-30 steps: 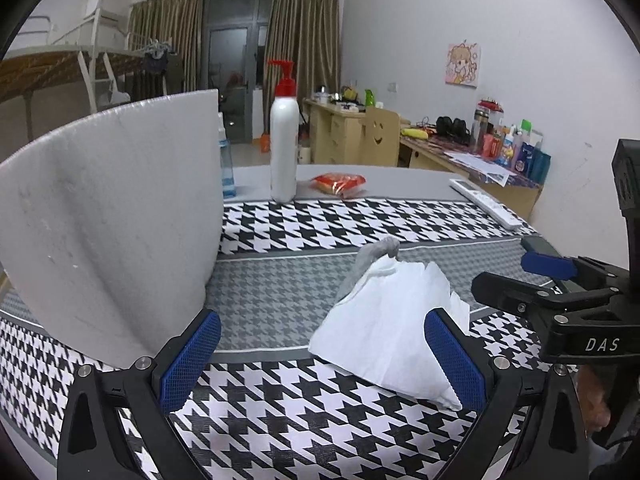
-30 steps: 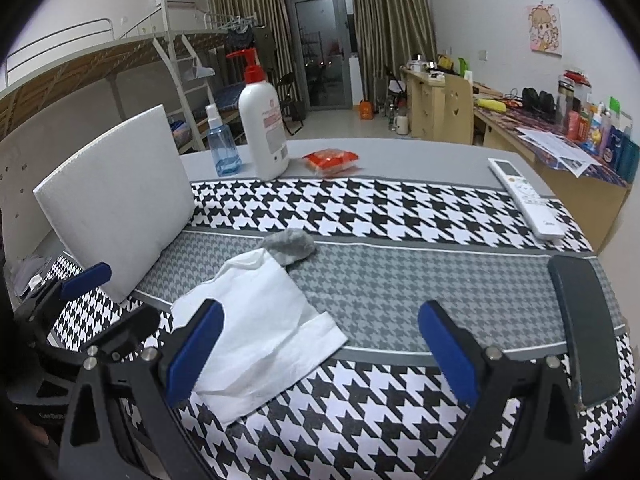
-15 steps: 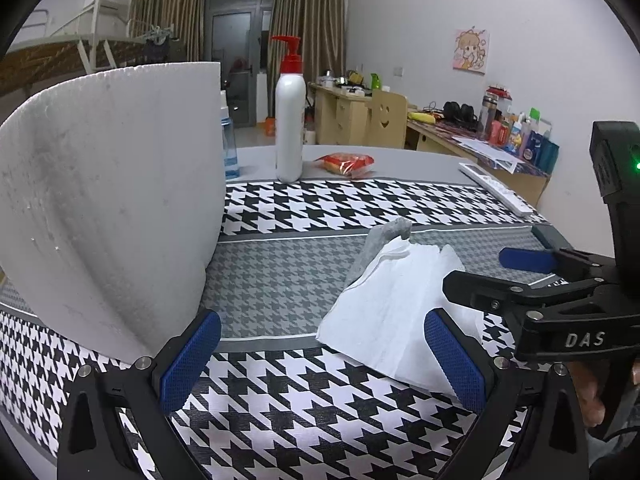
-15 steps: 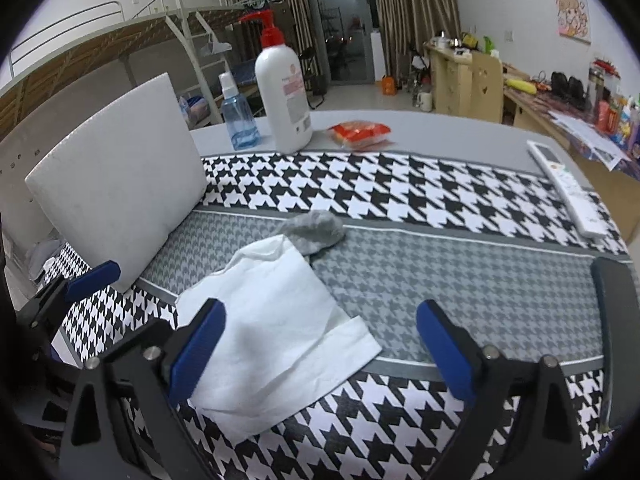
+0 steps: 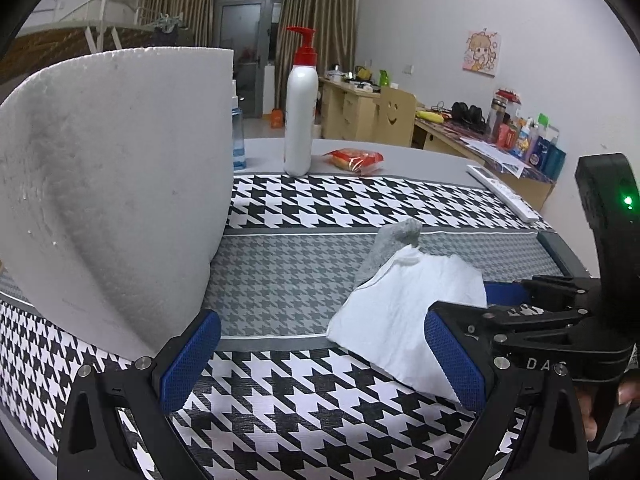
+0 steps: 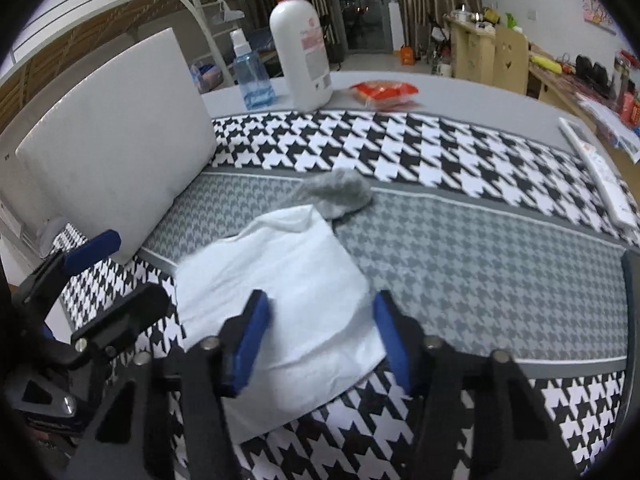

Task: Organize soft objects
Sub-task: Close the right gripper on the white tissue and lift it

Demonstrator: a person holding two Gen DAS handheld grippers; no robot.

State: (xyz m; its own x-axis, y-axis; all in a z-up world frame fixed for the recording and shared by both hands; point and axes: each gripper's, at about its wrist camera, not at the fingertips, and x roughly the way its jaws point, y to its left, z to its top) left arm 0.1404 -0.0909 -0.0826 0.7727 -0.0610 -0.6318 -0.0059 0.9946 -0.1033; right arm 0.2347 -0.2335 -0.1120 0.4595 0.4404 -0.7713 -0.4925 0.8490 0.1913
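A white cloth [image 6: 280, 280] lies flat on the houndstooth table cover, with a grey sock [image 6: 338, 192] at its far corner. Both show in the left wrist view, the cloth [image 5: 404, 312] and the sock [image 5: 390, 246]. My right gripper [image 6: 320, 336] is open, jaws partly narrowed, straddling the cloth's near right part without gripping it. My left gripper [image 5: 324, 356] is open and empty, low over the table; its right fingertip [image 5: 456, 360] is by the cloth's near edge. A white foam block [image 5: 116, 184] stands at the left.
At the table's back stand a white pump bottle [image 6: 300, 44], a blue spray bottle [image 6: 252, 76] and a red snack packet [image 6: 384, 92]. A white remote [image 6: 600, 176] lies at the right edge. My right gripper's body [image 5: 560, 320] is close at my left gripper's right.
My right gripper has moved left and forward over the cloth and its jaws have narrowed. My left gripper has shifted slightly closer to the foam block. The cloth and sock have not moved.
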